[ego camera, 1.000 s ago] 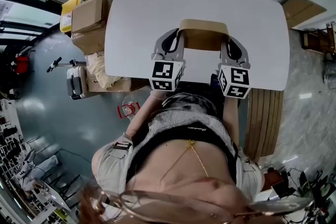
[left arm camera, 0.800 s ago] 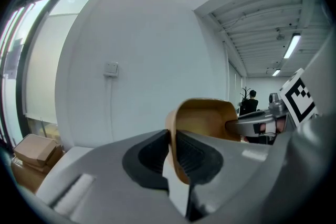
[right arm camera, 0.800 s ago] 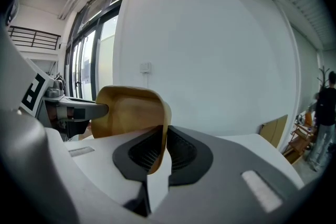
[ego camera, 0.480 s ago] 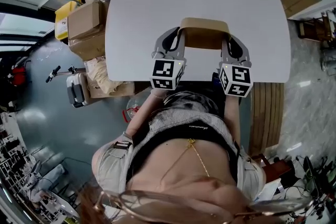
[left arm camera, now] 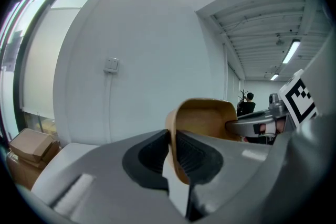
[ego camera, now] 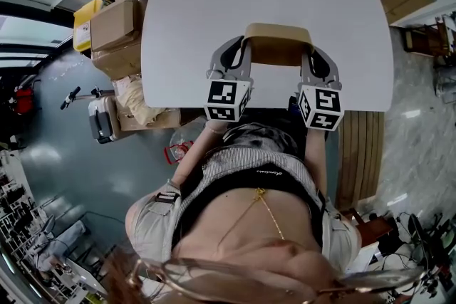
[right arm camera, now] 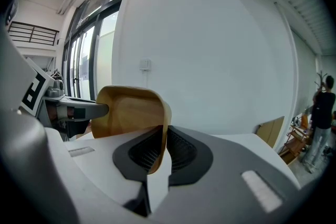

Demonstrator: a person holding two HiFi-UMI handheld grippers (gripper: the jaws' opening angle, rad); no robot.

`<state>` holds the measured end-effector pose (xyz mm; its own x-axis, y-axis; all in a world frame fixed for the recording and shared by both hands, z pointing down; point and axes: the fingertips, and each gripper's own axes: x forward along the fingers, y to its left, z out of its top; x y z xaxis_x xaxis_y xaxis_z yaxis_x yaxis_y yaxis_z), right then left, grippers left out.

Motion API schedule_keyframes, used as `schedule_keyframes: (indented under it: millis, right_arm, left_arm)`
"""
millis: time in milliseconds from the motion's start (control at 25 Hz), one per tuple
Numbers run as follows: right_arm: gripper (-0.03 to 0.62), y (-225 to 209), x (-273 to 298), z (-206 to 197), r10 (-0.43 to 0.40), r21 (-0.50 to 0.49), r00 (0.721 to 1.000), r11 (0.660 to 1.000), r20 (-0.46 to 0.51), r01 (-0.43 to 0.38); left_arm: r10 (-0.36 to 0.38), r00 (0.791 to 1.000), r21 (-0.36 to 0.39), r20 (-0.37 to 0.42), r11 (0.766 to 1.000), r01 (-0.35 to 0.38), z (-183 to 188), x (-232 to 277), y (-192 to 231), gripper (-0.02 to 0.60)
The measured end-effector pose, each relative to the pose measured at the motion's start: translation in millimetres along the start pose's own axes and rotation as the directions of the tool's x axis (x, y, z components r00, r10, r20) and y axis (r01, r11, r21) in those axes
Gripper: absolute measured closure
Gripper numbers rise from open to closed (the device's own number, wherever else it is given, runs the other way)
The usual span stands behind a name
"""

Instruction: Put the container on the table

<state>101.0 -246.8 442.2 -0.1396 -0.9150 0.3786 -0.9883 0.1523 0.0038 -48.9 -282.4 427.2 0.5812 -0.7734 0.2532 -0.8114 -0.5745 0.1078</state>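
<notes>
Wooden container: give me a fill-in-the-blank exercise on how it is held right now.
The wooden container is held by ____ grippers.
The left gripper and the right gripper each clamp its ____, at opposite sides.
The table under it is ____ in colour.
Missing words: two; rim; white.

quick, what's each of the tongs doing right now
left tongs: shut on one rim of the wooden container.
right tongs: shut on the opposite rim of the wooden container.
</notes>
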Motion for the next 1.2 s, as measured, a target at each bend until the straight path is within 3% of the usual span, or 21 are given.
schedule_keyframes:
  millis: [760,1200]
  right_arm:
    - [0.543,-1.3,8.2,-9.2,0.019,-0.003,0.999,1.000,-0.030,-0.019]
    - [0.542,-7.8,13.4,-31.9,0.027,-0.002,0.996,1.000,-0.090,-0.027]
  left_arm:
    - [0.018,1.000,-0.013,-0.023,1.000,-0.019,-10.6,4.5,2.0,0.558]
    - [0.023,0.996,-0.023,-0.082,0.999,-0.025,-32.3,11.9,-3.3,0.558]
